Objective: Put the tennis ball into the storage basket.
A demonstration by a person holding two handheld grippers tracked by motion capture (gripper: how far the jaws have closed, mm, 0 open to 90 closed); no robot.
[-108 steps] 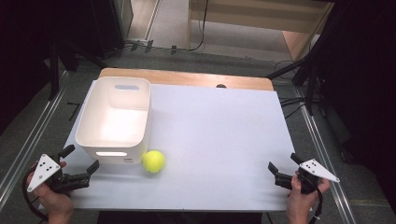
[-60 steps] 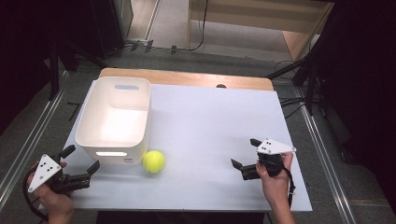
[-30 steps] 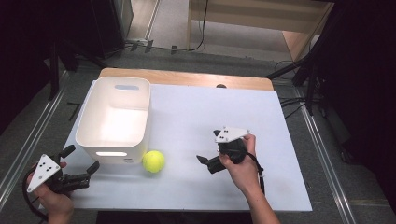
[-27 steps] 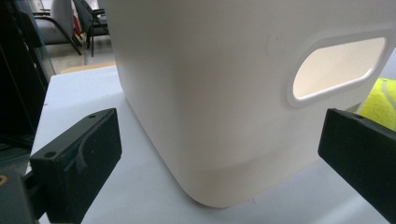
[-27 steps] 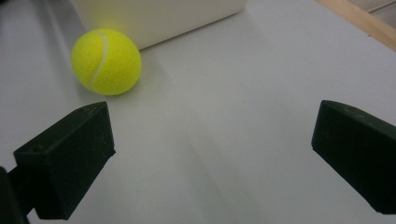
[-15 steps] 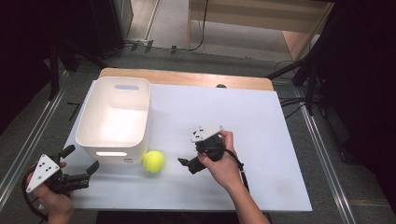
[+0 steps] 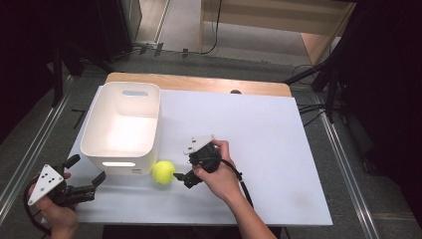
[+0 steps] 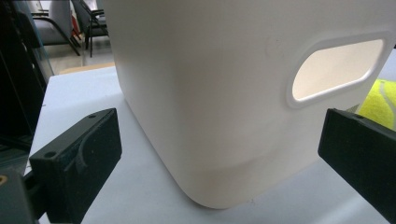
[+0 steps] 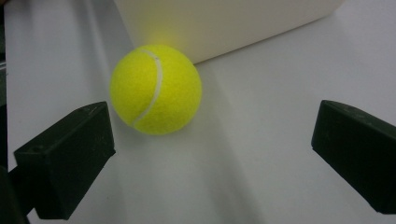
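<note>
Fuzzy yellow-green tennis ball (image 7: 163, 172) sits on the white bench top (image 7: 259, 144), lower centre-left of the high view, just beside the near right corner of the white rectangular plastic bin (image 7: 122, 130); cannot tell if ball and bin touch. In the right claw view the ball (image 9: 155, 89) is upper left of centre, white seam curving down its face, bin wall (image 9: 224, 23) right behind it across the top of the frame.

Right claw (image 7: 180, 177) is just right of the ball in the high view, held in the person's right hand (image 7: 216, 172), grey three-cornered plate on top, black cable trailing back along the forearm. Its jaws stand wide apart: one block lower left, one at right edge of the right claw view, gap (image 9: 210, 163) between them empty, ball ahead of the left jaw, not gripped. Contact between jaw tip and ball not clear.

Left claw (image 7: 87, 177) is at lower left of the high view, in the left hand (image 7: 57, 209), off the bench's near left corner, close to the bin's front wall. Jaws wide, holding nothing. Left claw view: bin's rounded corner (image 8: 224, 116) fills the middle, oval handle cutout at right, sliver of the ball (image 8: 380, 100) at the right edge past the bin.
</note>
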